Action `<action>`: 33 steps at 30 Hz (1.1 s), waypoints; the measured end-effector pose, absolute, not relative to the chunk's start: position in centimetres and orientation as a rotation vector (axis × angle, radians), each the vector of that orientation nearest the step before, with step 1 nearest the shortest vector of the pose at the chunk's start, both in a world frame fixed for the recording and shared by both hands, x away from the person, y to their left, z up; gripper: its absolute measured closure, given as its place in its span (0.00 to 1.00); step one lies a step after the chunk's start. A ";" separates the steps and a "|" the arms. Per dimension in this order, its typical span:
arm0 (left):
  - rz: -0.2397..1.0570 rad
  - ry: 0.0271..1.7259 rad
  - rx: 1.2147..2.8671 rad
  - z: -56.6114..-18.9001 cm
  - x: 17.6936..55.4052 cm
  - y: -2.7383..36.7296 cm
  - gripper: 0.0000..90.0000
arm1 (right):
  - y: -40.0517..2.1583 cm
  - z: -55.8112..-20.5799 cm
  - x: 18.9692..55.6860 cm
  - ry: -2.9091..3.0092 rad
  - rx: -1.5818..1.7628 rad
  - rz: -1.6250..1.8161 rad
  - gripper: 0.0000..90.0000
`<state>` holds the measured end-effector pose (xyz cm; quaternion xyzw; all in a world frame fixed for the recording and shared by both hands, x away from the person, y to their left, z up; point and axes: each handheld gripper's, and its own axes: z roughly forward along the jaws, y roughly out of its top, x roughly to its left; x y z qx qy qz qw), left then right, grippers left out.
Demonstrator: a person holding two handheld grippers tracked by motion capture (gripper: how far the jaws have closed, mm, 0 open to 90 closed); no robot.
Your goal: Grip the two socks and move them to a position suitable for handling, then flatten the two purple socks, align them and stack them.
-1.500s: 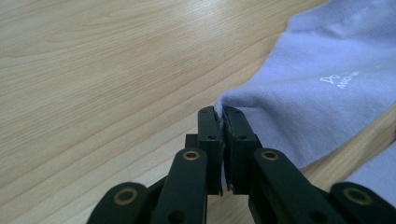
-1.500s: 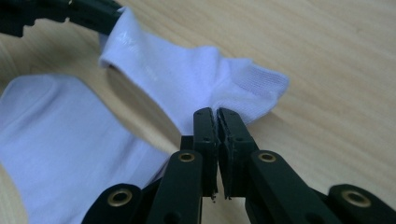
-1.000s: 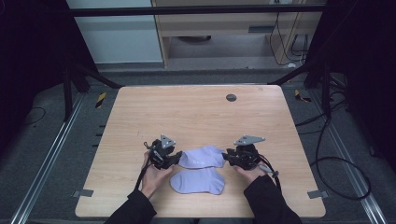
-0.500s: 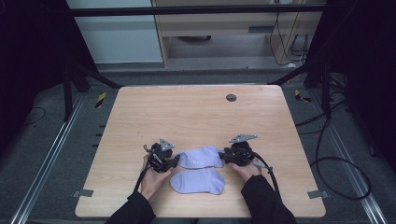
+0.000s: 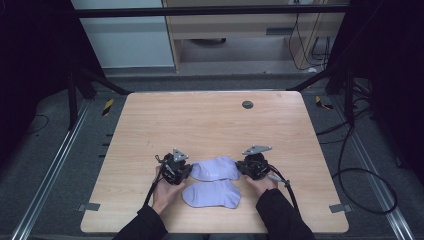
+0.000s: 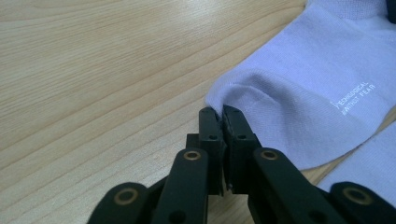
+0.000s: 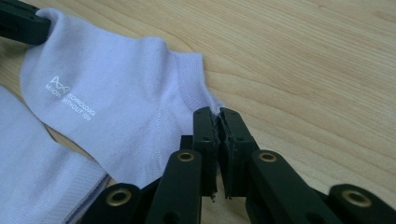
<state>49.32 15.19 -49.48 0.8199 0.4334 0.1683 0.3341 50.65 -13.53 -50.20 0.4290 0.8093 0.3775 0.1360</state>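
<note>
Two pale lilac socks lie on the near part of the table (image 5: 210, 120), between the person's hands; the far sock (image 5: 216, 169) lies flat on the wood, and the near sock (image 5: 212, 194) lies just beside it, toward the person. The left gripper (image 5: 186, 170) has just been closing, and its jaws now pinch the far sock's left end; in the left gripper view the cloth (image 6: 299, 93) bunches up into a small ridge right at the tips of the gripper (image 6: 222, 113). The right gripper (image 5: 242, 167) has also just been closing, and it nips the sock's right end (the thin edge (image 7: 205, 105) is caught between the pads) in the right gripper view (image 7: 218, 114). White lettering shows on the far sock.
</note>
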 end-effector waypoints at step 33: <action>0.399 0.998 2.067 -43.2 45.0 16.1 0.98 | -14.2 -44.3 46.5 2.296 1.061 1.291 0.97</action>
